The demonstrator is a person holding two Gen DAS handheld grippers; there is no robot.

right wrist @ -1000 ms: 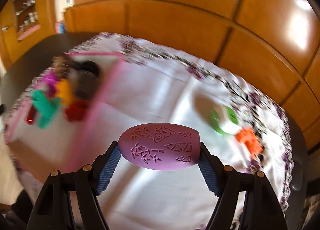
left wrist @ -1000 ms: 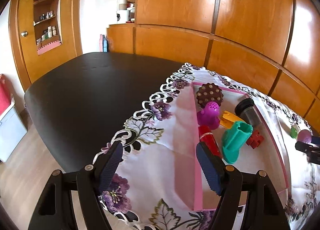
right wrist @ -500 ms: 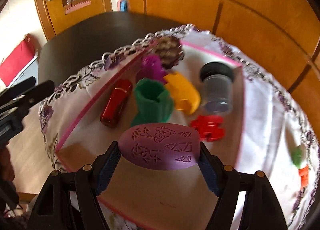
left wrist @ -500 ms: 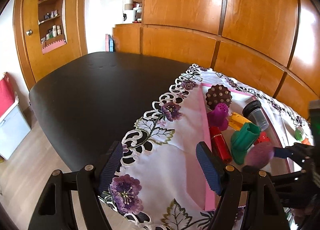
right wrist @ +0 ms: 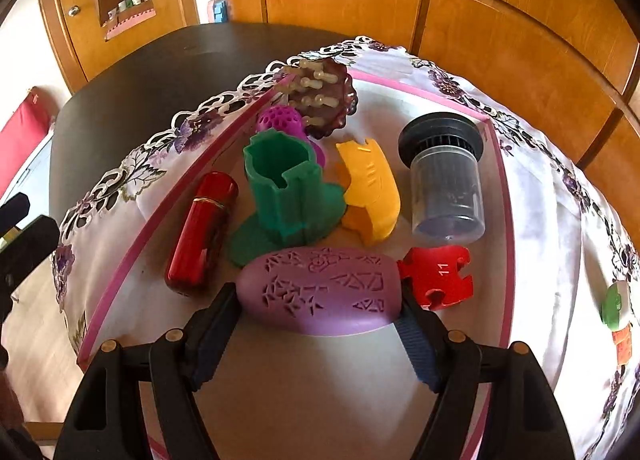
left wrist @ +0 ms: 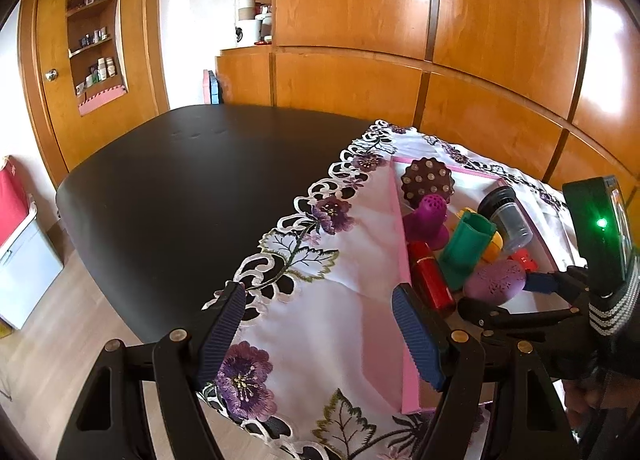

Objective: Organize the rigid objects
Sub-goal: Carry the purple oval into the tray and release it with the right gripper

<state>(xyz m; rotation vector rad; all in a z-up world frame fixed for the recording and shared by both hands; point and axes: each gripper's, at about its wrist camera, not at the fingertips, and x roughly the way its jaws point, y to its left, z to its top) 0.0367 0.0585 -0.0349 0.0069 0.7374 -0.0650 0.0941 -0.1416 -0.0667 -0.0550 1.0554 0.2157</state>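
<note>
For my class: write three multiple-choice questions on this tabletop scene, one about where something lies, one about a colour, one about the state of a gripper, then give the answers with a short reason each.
1. Where does the red cylinder lie?
A. Inside the pink tray, near its left wall
B. On the bare dark table
C. On the cloth outside the tray

2. What colour is the piece marked 11?
A. Yellow
B. Red
C. Green

3. What is the right gripper doing?
A. Open and empty
B. Shut on the green holder
C. Shut on the purple oval

Answers:
1 A, since it lies within the tray's rim beside the green holder.
2 B, since the numbered puzzle-shaped piece is red.
3 C, since both fingers press on the oval's ends, low over the tray floor.
</note>
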